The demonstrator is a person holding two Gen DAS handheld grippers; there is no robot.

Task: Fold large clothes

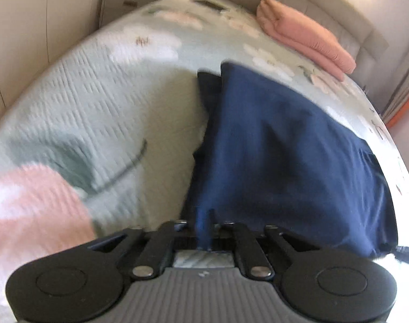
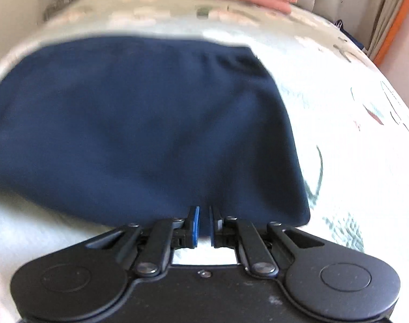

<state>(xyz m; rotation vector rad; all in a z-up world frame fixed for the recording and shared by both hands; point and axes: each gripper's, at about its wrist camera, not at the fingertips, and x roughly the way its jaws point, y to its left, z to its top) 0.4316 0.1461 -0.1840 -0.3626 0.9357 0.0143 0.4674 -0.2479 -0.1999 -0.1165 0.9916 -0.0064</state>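
Left tongs (image 1: 203, 224) sat lowest in the left wrist view, jaws pressed together with a pinch of the navy garment (image 1: 282, 145) bunched between them at its near edge. Right tongs (image 2: 203, 223) were nearly closed, blue pads (image 2: 195, 226) a narrow gap apart, near hem of the garment (image 2: 139, 123) running in between; looked like a pinch, but blur made firm contact hard to confirm.

Garment lay on the bed (image 1: 96, 102), over a pale green floral quilt, already folded down to a rough trapezoid. Darker under-layer stuck out at the far-left corner in the left view. Ribbed band visible at the far-right corner in the right view. A folded pink blanket (image 1: 306, 37) sat well apart near the headboard (image 1: 336, 16). Pink patch at lower left of the left view, too blurred to identify.

Judged step: both tongs held the near edge, ready to carry it over toward the far edge for another fold. Both frames were motion-blurred, so something was moving.

To do it well:
- lift both corners evenly, same height, so the edge stays straight
- keep fabric taut between the tongs, no sag in the middle
- land the near edge square on the far edge, covering the stray under-layer
- release only once the cloth is lying flat

Risk: soft knit could slip from the right pinch if it was shallow.
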